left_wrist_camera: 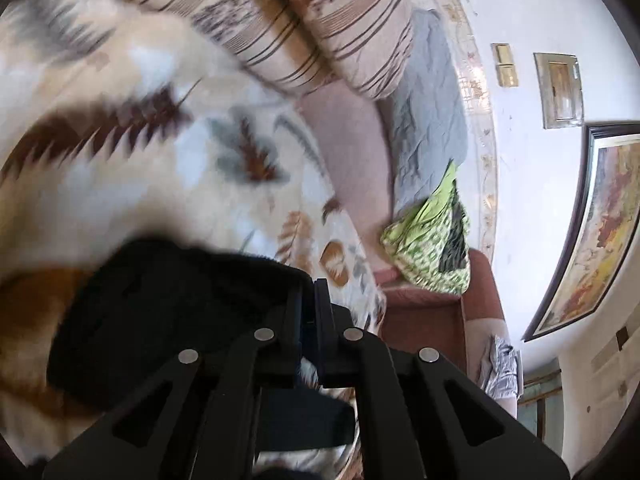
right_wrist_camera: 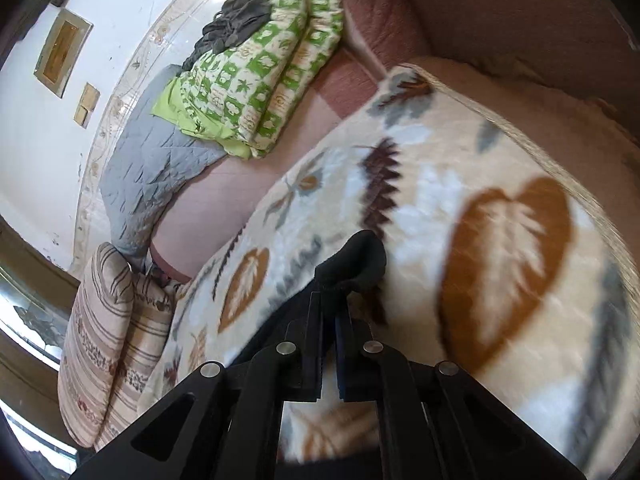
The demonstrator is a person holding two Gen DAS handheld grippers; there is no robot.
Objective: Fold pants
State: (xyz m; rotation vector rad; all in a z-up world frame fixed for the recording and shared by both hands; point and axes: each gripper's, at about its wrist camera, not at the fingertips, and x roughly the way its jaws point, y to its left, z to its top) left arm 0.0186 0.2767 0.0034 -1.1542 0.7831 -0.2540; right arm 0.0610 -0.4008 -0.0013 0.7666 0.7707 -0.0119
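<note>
The black pants (left_wrist_camera: 168,304) lie on the leaf-patterned blanket (left_wrist_camera: 168,152), on the near side of it from the striped pillows (left_wrist_camera: 320,20) and well apart from the green patterned bundle (left_wrist_camera: 432,248). The left gripper (left_wrist_camera: 308,292) has its jaws closed tight on an edge of the cloth, the bulk of which spreads out to the left of them. The right gripper (right_wrist_camera: 329,304) is likewise pinched shut on a bunched corner of the pants (right_wrist_camera: 352,260) that pokes out past the jaws. Both holds look shallow, so I judge a quick pull could slip the fabric out. The plush blanket may also drag along, spoiling a flat fold.
</note>
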